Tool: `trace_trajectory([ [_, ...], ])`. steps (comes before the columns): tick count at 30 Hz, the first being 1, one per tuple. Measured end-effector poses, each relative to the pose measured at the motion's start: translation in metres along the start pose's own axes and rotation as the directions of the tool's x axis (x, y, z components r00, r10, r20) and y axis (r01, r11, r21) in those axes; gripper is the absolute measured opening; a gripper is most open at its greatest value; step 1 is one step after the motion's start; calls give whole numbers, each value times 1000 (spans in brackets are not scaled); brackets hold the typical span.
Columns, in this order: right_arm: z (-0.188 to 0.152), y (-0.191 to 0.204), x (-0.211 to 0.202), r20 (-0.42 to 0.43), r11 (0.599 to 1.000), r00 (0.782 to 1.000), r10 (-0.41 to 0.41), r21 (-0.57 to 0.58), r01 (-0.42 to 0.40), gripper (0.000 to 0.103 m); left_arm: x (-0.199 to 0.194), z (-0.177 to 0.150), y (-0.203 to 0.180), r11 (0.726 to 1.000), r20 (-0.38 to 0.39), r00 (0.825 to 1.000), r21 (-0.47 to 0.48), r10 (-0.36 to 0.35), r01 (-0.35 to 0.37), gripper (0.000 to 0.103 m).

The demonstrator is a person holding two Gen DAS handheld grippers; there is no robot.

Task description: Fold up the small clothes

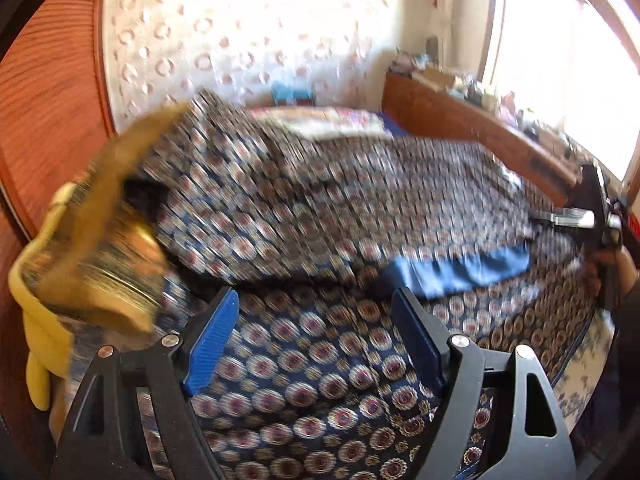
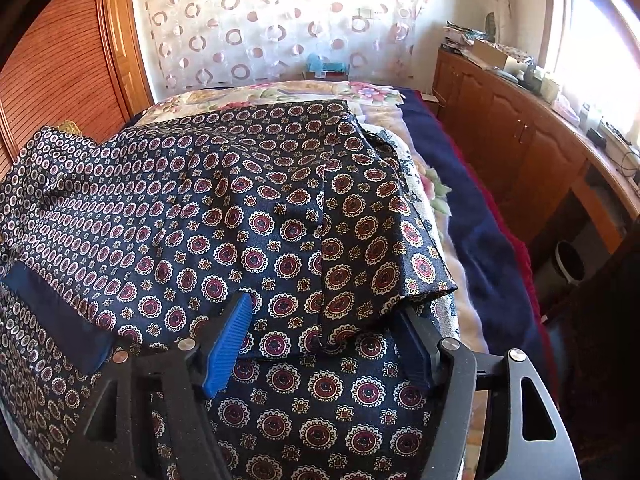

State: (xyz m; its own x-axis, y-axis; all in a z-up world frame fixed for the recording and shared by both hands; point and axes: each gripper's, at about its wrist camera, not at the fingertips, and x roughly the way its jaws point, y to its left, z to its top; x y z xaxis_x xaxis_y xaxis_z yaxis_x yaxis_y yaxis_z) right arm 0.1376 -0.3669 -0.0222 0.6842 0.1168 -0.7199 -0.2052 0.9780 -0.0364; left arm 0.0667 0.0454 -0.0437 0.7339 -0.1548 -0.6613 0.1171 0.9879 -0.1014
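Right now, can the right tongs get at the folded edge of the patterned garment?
Probably yes. The right tongs stand open over the patterned garment, its folded edge lying just between the blue pads, with nothing in the way.

The left hand-held gripper (image 1: 316, 340) tilts downward, its blue pads spread wide with nothing between them. The right hand-held gripper (image 2: 328, 344) also tilts downward, jaws apart, right pad (image 2: 416, 354) partly hidden; it shows at the far right of the left view.
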Motion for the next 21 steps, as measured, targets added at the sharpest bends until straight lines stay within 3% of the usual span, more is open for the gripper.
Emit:
trace_trajectory([
  [3,0,1,0,0,1000,1000,0,0,0,71,-14,15,18,999,50,998,-22,41,-40,76],
  [5,0,0,0,1,1000,1000,0,-1,0,71,-18,24,31,998,66,996,-33,62,-60,67],
  [11,0,0,0,2,1000,1000,0,-1,0,71,-6,48,55,991,67,988,-23,136,-135,52],
  [16,-1,0,0,2,1000,1000,-1,-2,1,71,7,58,59,977,82,974,-2,212,-213,51],
  [21,-1,0,1,3,1000,1000,-1,-2,1,71,20,64,58,975,72,973,23,220,-222,51],
])
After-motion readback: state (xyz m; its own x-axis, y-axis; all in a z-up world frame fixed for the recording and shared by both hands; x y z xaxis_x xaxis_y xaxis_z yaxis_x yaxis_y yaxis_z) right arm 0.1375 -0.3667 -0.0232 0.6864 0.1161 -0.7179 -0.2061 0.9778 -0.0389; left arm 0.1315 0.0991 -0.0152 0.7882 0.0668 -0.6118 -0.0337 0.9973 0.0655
